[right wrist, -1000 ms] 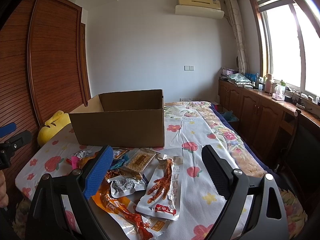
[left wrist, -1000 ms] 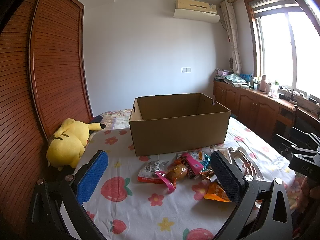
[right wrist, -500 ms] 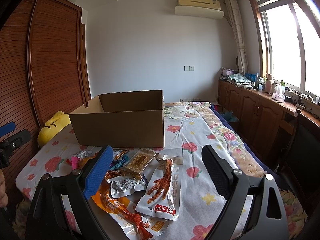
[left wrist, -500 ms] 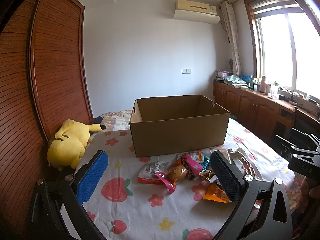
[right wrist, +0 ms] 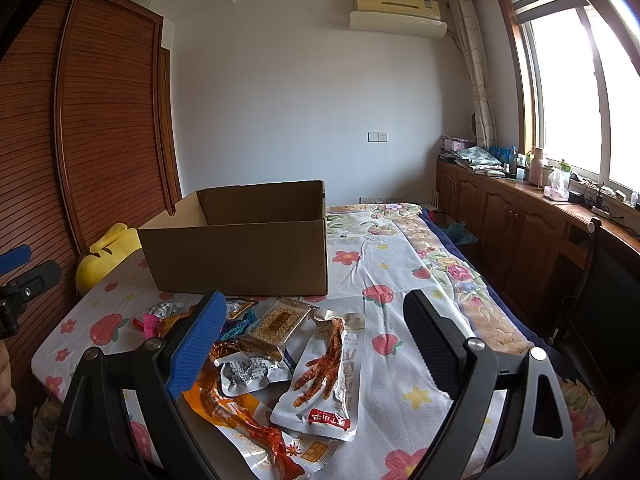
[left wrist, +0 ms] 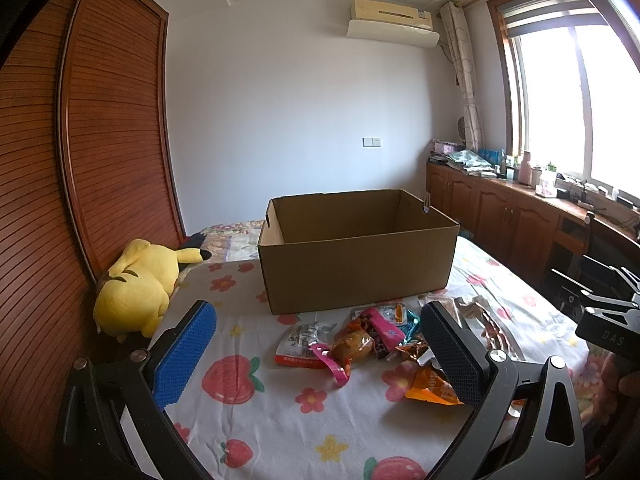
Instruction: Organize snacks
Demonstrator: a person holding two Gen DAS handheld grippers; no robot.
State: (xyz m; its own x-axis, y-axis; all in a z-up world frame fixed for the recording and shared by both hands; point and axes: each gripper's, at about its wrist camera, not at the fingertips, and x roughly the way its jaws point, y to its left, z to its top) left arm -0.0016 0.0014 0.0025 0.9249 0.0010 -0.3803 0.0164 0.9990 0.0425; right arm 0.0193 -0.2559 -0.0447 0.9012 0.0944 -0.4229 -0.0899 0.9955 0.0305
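Observation:
An open, empty cardboard box (left wrist: 358, 258) stands on the flowered bedsheet; it also shows in the right wrist view (right wrist: 240, 248). A pile of snack packets (left wrist: 360, 342) lies in front of it. In the right wrist view the pile holds a chicken-foot packet (right wrist: 326, 376), an orange packet (right wrist: 236, 408) and a clear tray of crackers (right wrist: 278, 320). My left gripper (left wrist: 316, 352) is open and empty, above the bed short of the pile. My right gripper (right wrist: 312, 342) is open and empty, just above the packets.
A yellow plush toy (left wrist: 138, 284) lies at the bed's left edge by the wooden wardrobe (left wrist: 80, 160). Wooden cabinets (right wrist: 520, 224) with clutter run under the window on the right. A dark chair (right wrist: 600, 280) stands at the bed's right side.
The left gripper's view has shifted slightly, with the box and snacks a touch lower in frame. The right gripper has barely moved. Nothing was picked up.

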